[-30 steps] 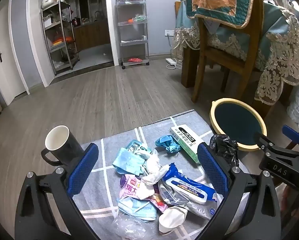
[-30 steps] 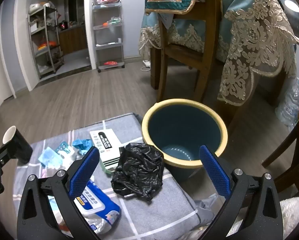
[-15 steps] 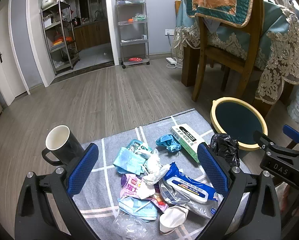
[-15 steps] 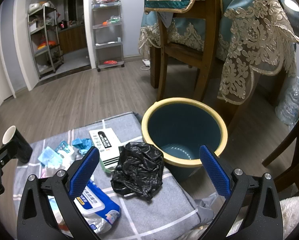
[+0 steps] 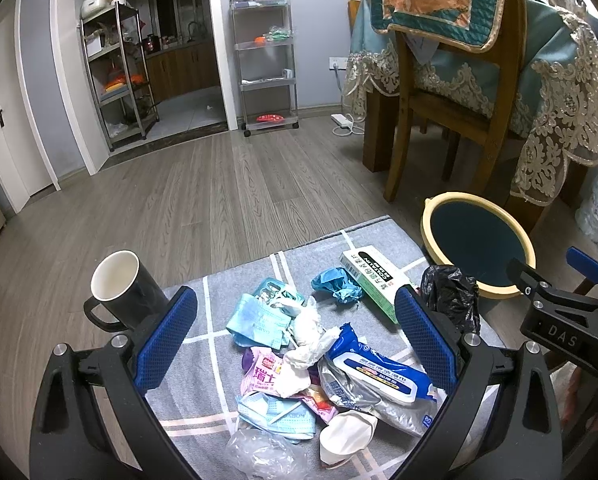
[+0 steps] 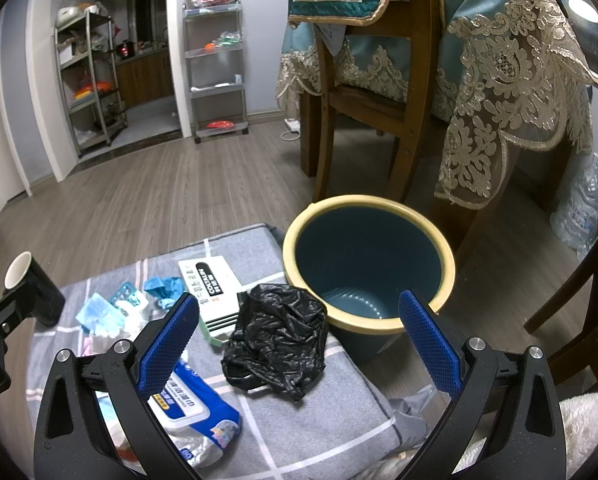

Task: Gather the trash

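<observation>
A pile of trash lies on a grey checked mat [image 5: 331, 240]: a blue wet-wipes pack [image 5: 379, 372], crumpled white tissue [image 5: 309, 334], light blue wrappers [image 5: 257, 318], a white and green box [image 5: 375, 276] and a crumpled black plastic bag [image 6: 277, 338]. A blue bin with a yellow rim [image 6: 369, 264] stands at the mat's right edge. My left gripper [image 5: 295, 338] is open above the pile. My right gripper [image 6: 299, 346] is open over the black bag, in front of the bin.
A black mug [image 5: 125, 290] stands at the mat's left edge. A wooden chair [image 5: 447, 92] and a table with a lace cloth [image 5: 559, 92] stand behind the bin. Metal shelves [image 5: 265, 60] line the far wall. Wood floor [image 5: 219, 184] stretches ahead.
Both grippers have barely shifted; the views are almost unchanged. Nothing was picked up or released.
</observation>
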A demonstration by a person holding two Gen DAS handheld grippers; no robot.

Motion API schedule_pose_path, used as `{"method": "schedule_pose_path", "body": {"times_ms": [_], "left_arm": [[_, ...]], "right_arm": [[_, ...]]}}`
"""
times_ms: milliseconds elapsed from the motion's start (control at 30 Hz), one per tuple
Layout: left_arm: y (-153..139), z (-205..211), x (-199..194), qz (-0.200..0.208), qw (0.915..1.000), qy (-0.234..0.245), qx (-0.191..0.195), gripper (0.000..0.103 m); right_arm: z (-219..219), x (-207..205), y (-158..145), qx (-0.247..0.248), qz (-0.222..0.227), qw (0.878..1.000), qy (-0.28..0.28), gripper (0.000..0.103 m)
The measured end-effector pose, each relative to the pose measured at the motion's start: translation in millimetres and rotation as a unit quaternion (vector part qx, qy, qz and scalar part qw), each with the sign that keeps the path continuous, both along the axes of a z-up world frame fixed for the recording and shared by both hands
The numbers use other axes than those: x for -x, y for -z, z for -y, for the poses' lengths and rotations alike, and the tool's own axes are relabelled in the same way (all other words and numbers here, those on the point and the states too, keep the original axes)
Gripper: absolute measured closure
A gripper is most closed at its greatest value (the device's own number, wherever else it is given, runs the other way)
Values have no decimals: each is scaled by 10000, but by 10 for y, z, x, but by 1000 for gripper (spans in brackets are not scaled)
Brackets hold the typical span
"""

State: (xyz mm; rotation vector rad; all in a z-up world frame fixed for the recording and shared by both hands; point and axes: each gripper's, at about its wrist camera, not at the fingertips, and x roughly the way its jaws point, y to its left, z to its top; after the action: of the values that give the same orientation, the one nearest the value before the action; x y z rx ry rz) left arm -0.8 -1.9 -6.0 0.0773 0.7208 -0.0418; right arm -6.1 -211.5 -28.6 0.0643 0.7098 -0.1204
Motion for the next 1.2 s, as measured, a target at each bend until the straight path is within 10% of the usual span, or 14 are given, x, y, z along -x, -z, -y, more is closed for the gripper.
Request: {"method": "schedule_pose_path", "body": {"times_ms": [1200], "left_arm": [[3, 9, -1, 6, 10000, 11, -43, 6]], "right_arm": [[3, -28, -45, -12, -31, 10000, -1, 4]]}}
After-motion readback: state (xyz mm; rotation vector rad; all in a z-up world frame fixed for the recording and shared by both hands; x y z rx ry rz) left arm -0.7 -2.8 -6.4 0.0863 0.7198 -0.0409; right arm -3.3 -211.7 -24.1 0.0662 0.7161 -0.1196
